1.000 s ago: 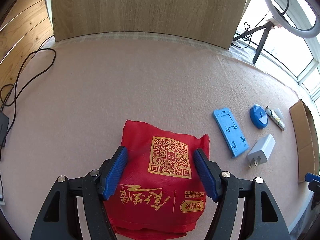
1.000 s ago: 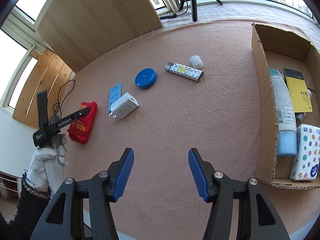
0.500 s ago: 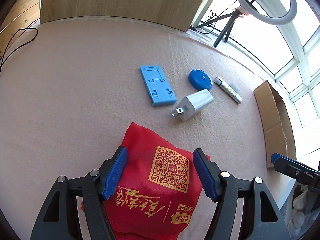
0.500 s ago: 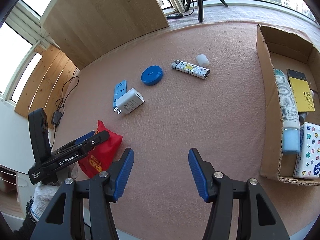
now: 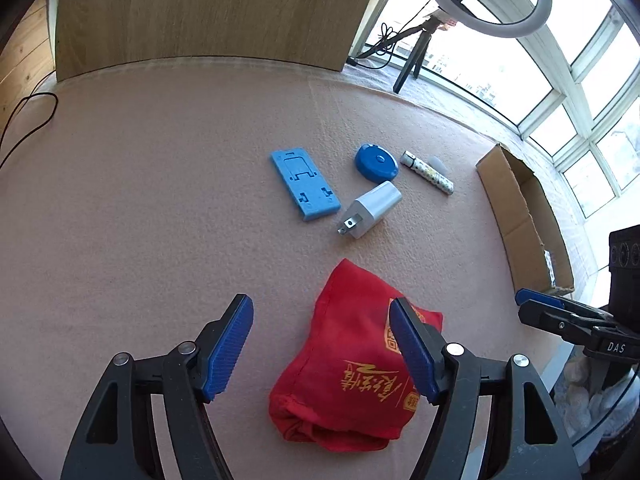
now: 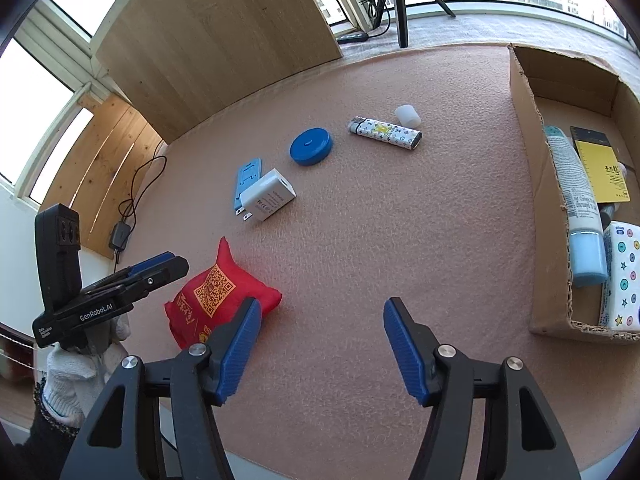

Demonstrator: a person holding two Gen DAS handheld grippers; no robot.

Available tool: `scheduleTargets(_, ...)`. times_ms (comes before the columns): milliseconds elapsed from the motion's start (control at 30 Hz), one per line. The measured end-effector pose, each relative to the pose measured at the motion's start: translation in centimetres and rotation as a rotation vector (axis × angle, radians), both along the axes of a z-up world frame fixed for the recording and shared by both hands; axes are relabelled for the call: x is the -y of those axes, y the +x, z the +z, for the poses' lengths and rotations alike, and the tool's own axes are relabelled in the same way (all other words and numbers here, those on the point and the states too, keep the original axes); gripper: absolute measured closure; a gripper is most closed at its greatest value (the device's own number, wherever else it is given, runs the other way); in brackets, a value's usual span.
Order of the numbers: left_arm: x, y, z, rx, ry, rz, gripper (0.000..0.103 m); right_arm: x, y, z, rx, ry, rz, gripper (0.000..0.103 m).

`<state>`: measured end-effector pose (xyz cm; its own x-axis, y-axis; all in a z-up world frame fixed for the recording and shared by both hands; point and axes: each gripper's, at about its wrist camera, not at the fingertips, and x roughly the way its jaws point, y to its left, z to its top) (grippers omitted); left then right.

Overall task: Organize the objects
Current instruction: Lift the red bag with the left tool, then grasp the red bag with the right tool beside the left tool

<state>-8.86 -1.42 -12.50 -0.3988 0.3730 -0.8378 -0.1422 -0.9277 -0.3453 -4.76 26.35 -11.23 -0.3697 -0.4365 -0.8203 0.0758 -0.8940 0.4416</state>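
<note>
Surface: pink felt-covered surface (image 6: 360, 240), wood panel (image 6: 224, 32) at far edge, windows beyond.
Red bag: red fabric pouch with gold print (image 5: 352, 364) lies near, released.
Left gripper (image 5: 322, 354): fingers wide, empty.
Right gripper (image 6: 322, 350): fingers wide, empty.
Box: open cardboard box (image 6: 532, 148), right side.

Left wrist view: the pouch (image 5: 352, 364) lies on the table (image 5: 160, 200), under and just beyond the right finger (image 5: 412, 354), clear of the left finger (image 5: 230, 350). Farther out lie the charger (image 5: 370, 208), the stand (image 5: 304, 184) at its left, the disc (image 5: 376, 162) behind it, then the lighter (image 5: 428, 172) with the cap (image 5: 438, 165) beside it. The box (image 5: 520, 216) stands far right. Right wrist view: the box (image 6: 532, 184) holds a tube (image 6: 576, 204), a card (image 6: 600, 168) and a tissue pack (image 6: 622, 276), right of the fingers.
</note>
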Motion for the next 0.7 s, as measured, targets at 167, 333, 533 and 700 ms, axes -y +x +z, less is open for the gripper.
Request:
scheduleTargets(167, 0.9, 0.7, -1.7, 0.064, 0.089, -0.062, 0.03, 2.0, 0.0, -1.4, 0.05, -0.043, 0.028, 0.043)
scheduleTargets(333, -1.1, 2.1, -2.7, 0.086, 0.124, -0.1, 0.03, 3.0, -0.2, -2.9, 0.11, -0.095, 0.024, 0.043)
scheduleTargets(533, -3.7, 3.7, -2.9, 0.09, 0.12, -0.148, 0.03, 3.3, -0.7, -4.0, 0.163, -0.145, 0.013, 0.043)
scheduleTargets(700, -4.7, 4.7, -2.5, 0.067, 0.058, -0.166, 0.03, 4.1, -1.2, -4.3, 0.176, -0.145, 0.042, 0.043)
